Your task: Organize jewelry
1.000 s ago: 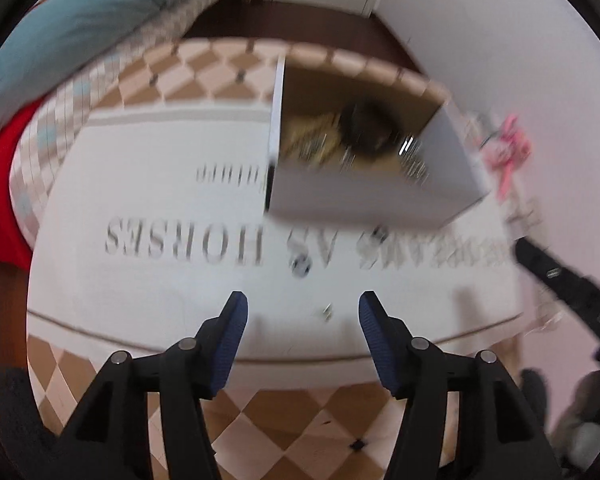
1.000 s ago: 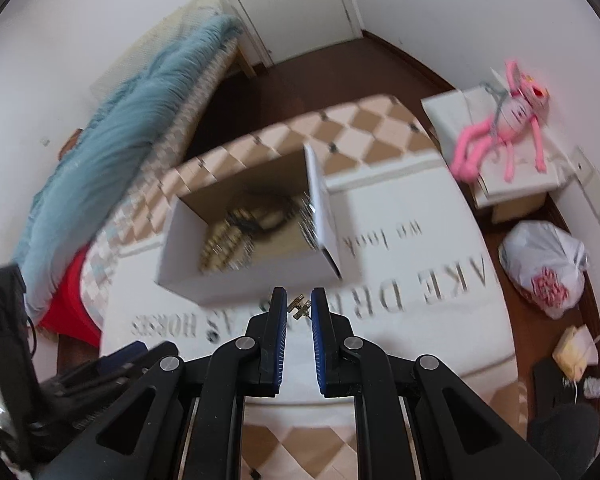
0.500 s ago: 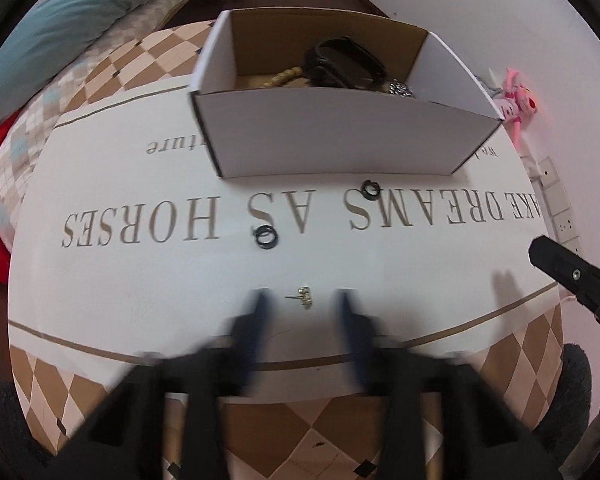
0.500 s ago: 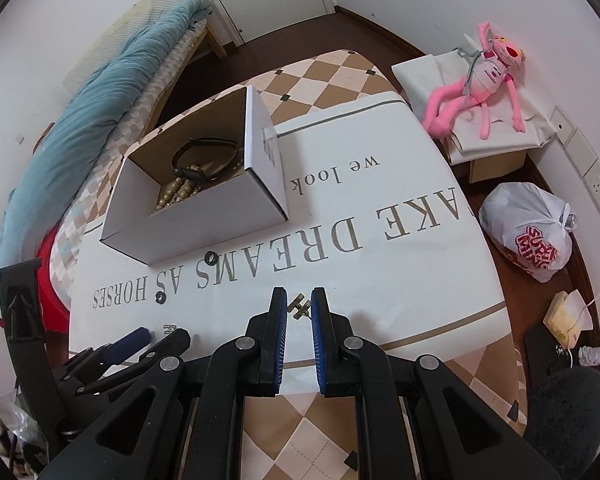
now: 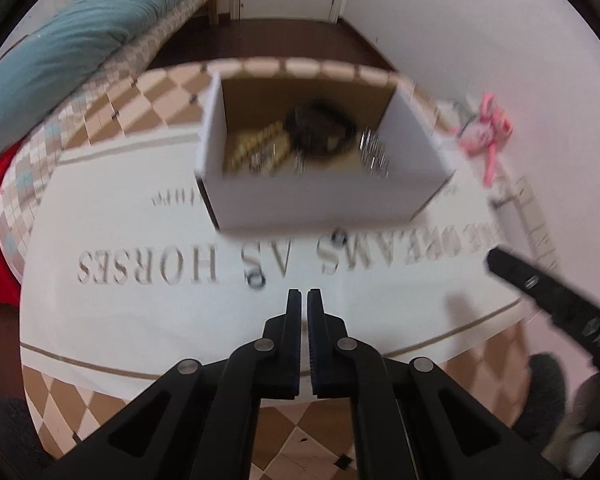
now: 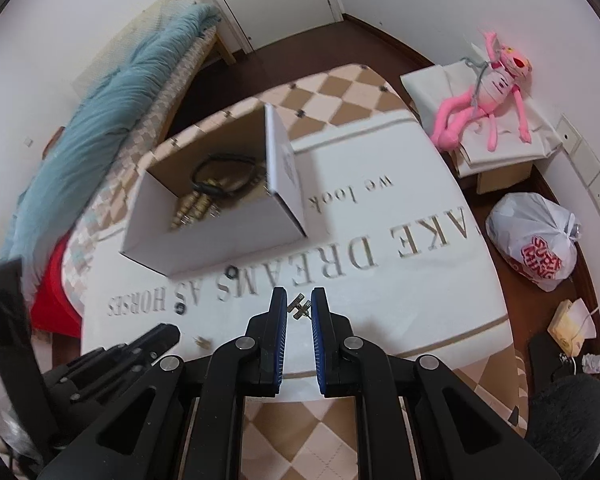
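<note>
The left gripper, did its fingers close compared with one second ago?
Yes. The left gripper is now shut, fingers nearly touching above the printed cloth; one second ago they stood wide apart.

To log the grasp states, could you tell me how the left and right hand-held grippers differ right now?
The left hand-held gripper has its fingers nearly touching, with nothing visible between them; the right hand-held gripper shows a narrow gap, clamping a small gold earring. Both point toward the white box.

My left wrist view is motion-blurred: the jewelry in the box smears into dark and gold shapes. I cannot tell whether my left gripper pinches anything.
</note>
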Demonstrator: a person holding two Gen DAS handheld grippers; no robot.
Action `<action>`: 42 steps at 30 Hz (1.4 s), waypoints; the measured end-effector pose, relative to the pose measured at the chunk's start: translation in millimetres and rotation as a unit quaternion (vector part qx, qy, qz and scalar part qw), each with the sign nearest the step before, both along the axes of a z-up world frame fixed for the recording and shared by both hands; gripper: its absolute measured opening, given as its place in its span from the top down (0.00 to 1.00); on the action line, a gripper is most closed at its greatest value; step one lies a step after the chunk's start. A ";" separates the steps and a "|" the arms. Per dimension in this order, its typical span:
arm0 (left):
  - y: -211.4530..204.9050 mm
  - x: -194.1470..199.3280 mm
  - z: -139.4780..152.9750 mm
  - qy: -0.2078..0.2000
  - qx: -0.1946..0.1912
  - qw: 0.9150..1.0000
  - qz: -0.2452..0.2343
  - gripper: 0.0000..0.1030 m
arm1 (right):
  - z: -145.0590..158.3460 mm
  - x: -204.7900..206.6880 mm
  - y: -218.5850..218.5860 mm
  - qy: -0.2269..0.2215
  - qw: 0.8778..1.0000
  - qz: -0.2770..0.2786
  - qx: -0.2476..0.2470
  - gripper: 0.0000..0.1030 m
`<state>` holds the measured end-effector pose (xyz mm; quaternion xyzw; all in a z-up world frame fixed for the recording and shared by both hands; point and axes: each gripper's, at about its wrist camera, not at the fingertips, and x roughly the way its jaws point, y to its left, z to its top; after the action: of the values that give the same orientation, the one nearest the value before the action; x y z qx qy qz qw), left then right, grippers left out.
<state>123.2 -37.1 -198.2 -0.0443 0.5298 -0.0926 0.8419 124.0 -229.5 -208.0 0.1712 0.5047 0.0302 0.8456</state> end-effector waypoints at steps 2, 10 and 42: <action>10.5 4.9 23.3 -0.017 -0.018 1.000 0.010 0.99 | 11.9 3.3 1.7 -0.013 1.000 0.002 0.007 0.88; 45.3 22.6 68.9 -0.052 -0.051 0.997 0.032 0.99 | 51.5 18.4 11.0 -0.056 0.998 0.014 0.034 0.88; -7.5 -17.1 -50.2 0.027 0.012 0.999 -0.022 0.99 | -3.4 1.9 -17.9 0.002 0.999 -0.030 0.021 0.88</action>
<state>106.1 -44.7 -248.5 -0.0249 0.5543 -0.1032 0.8255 125.8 -247.4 -211.4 0.2036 0.5004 0.0153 0.8414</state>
